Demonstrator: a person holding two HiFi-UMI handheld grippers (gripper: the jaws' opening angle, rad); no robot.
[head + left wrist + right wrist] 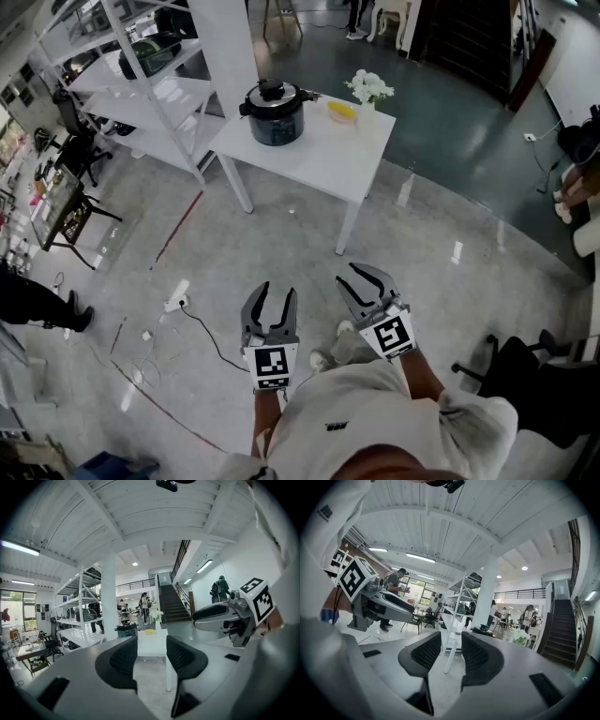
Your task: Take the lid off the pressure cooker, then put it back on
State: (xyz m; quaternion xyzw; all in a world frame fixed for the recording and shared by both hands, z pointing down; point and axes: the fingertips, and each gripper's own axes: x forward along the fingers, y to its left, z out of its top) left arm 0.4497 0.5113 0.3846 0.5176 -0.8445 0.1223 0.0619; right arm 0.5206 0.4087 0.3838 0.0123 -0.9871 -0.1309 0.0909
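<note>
The dark pressure cooker [275,114] stands on a white table [319,155] far ahead, its black lid [272,94] seated on top. It also shows small in the left gripper view as the cooker [125,630] and in the right gripper view as the cooker [480,631]. My left gripper [278,289] and right gripper [346,273] hover side by side close to my body, well short of the table. Each has its jaws drawn nearly together with only a narrow gap and nothing between them, as seen at the left gripper [152,651] and the right gripper [451,648].
A vase of white flowers [369,87] and a yellow dish [342,112] share the table. White shelving [141,84] stands to the left. A power strip with cable [176,302] lies on the floor between me and the table. A black chair [525,366] is at my right.
</note>
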